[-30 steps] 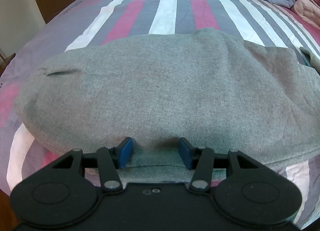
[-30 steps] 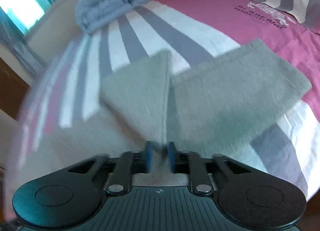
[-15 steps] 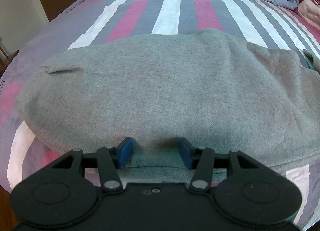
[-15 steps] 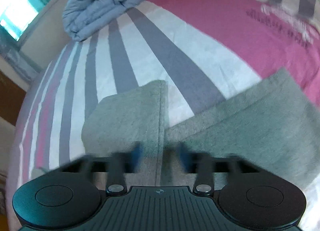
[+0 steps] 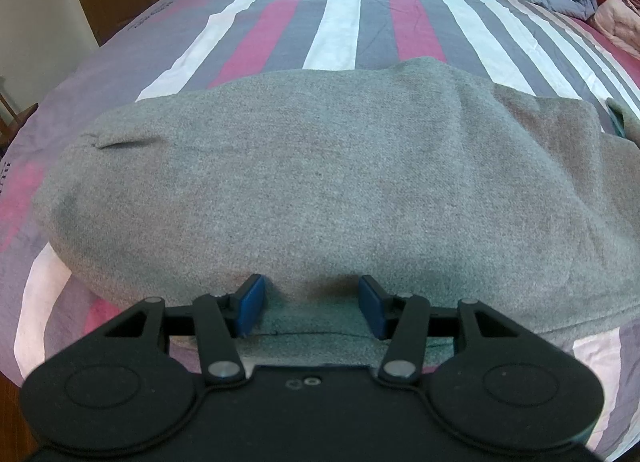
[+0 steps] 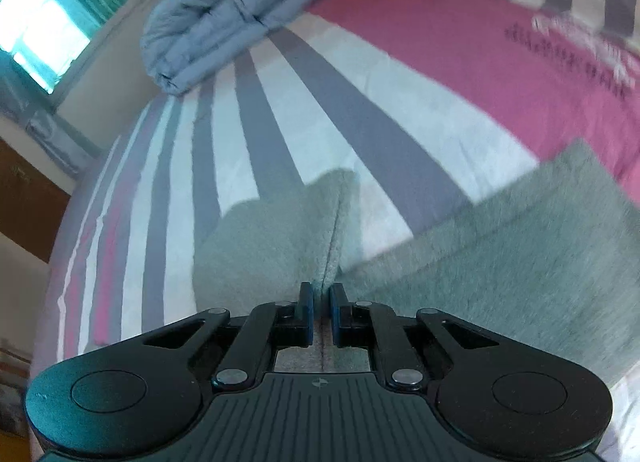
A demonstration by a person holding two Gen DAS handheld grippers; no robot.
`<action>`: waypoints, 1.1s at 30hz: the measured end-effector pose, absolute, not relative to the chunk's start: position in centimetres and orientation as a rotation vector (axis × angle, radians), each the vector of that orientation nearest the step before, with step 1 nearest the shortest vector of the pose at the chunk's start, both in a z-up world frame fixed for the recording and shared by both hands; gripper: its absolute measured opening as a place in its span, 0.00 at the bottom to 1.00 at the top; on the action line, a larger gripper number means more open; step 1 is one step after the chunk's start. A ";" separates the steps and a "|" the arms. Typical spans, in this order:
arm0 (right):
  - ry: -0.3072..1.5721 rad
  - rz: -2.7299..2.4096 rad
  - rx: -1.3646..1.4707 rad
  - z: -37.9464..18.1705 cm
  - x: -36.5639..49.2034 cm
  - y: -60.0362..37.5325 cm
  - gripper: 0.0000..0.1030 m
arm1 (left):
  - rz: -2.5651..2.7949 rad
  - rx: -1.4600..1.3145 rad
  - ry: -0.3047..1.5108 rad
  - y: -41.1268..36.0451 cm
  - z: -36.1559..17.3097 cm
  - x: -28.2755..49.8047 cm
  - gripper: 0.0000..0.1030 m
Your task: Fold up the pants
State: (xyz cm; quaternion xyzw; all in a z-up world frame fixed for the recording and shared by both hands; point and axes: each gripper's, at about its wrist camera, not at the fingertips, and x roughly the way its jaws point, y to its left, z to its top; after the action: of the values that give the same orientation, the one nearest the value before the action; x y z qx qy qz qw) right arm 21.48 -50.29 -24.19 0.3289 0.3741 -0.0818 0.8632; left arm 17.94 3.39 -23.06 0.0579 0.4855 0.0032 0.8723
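- Grey pants (image 5: pixel 320 181) lie on the striped bedspread (image 5: pixel 344 21), filling mid-frame in the left view.
- Left gripper (image 5: pixel 312 304): fingers spread wide at the pants' near edge, at 6 o'clock.
- Right gripper (image 6: pixel 319 312): fingers nearly closed, pinching a raised fold of the pants (image 6: pixel 280 246).
- Folded blue duvet (image 6: pixel 232 9) at 11 o'clock.

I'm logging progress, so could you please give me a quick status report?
Left hand-held gripper open at the pants edge. Right hand-held gripper shut on a raised fold. Nothing in the way.
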 end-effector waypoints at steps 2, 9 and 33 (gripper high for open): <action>0.754 -0.177 0.639 -23.0 20.8 -49.8 0.07 | 0.007 0.122 1.013 3.4 -23.1 18.0 0.42; 0.611 -0.248 0.546 -18.8 16.1 -49.4 0.06 | 0.004 0.122 1.008 3.3 -23.1 17.8 0.42; 0.590 -0.283 1.067 -25.8 11.3 -57.7 0.75 | 0.014 0.137 1.005 3.2 -23.0 17.8 0.43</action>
State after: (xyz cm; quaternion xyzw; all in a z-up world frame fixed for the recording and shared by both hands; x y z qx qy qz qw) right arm 11.28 -57.69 -25.77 0.4992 0.2763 -0.1324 0.8105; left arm 17.76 3.15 -23.01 0.0658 0.4812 0.0066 0.8741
